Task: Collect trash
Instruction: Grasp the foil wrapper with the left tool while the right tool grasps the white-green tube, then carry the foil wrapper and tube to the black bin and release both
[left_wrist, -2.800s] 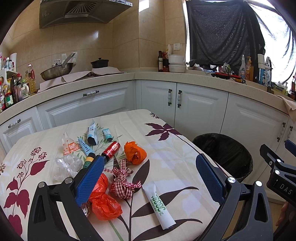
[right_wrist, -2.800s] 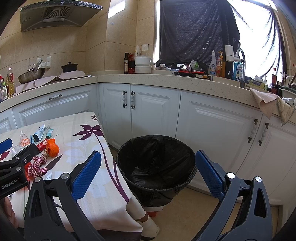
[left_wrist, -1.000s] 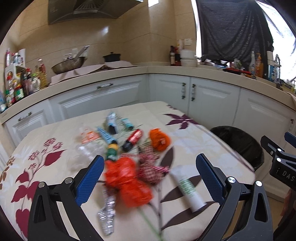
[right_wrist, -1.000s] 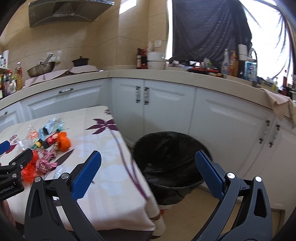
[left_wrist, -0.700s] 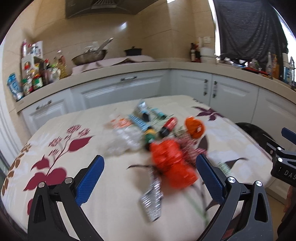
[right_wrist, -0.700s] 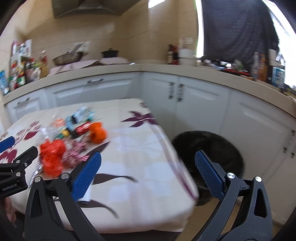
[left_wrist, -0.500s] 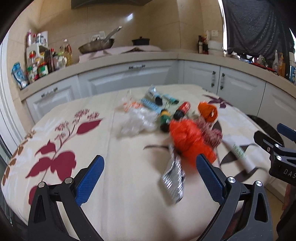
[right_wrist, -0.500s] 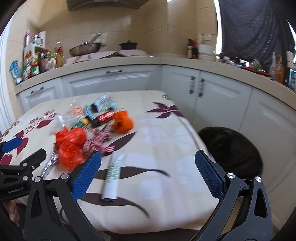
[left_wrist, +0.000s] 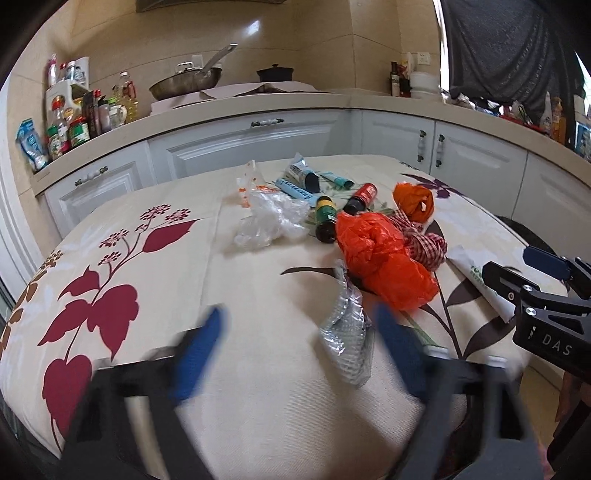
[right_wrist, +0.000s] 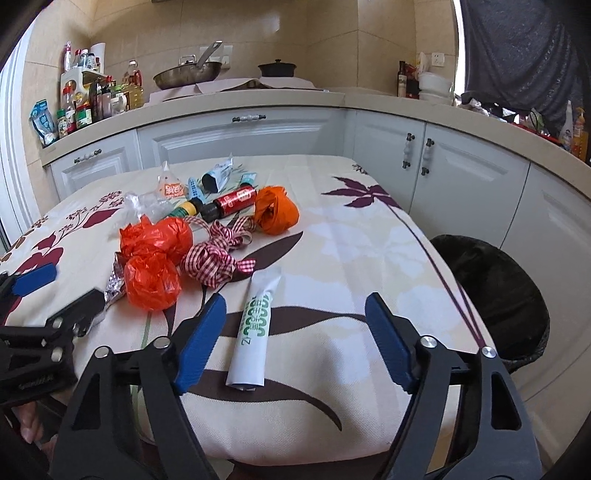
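Both of your grippers have swung away from the trash bin and come down over the table, so the pile now fills both views; that puts you at the first pick, with nothing collected yet.

Nearest to you, the left gripper (left_wrist: 295, 347) is blurred, its jaws closing, with the crumpled foil wrapper (left_wrist: 345, 341) lying just inside its right finger, not yet pinched. Your right gripper (right_wrist: 293, 338) is also closing, with the white tube (right_wrist: 255, 332) lying lengthwise between its fingers, and the pads are not on it yet.

Just beyond sit the orange plastic bag (right_wrist: 153, 258) and the red checked ribbon (right_wrist: 216, 260), touching each other. Farther back lie a rolled orange wad (right_wrist: 277, 210), two small bottles (right_wrist: 231, 203), clear plastic (left_wrist: 269, 221) and some sachets.

Off the table's right edge, the trash bin (right_wrist: 495, 288) stands on the floor with a black liner; what shows of its inside looks empty, though much of it is hidden.
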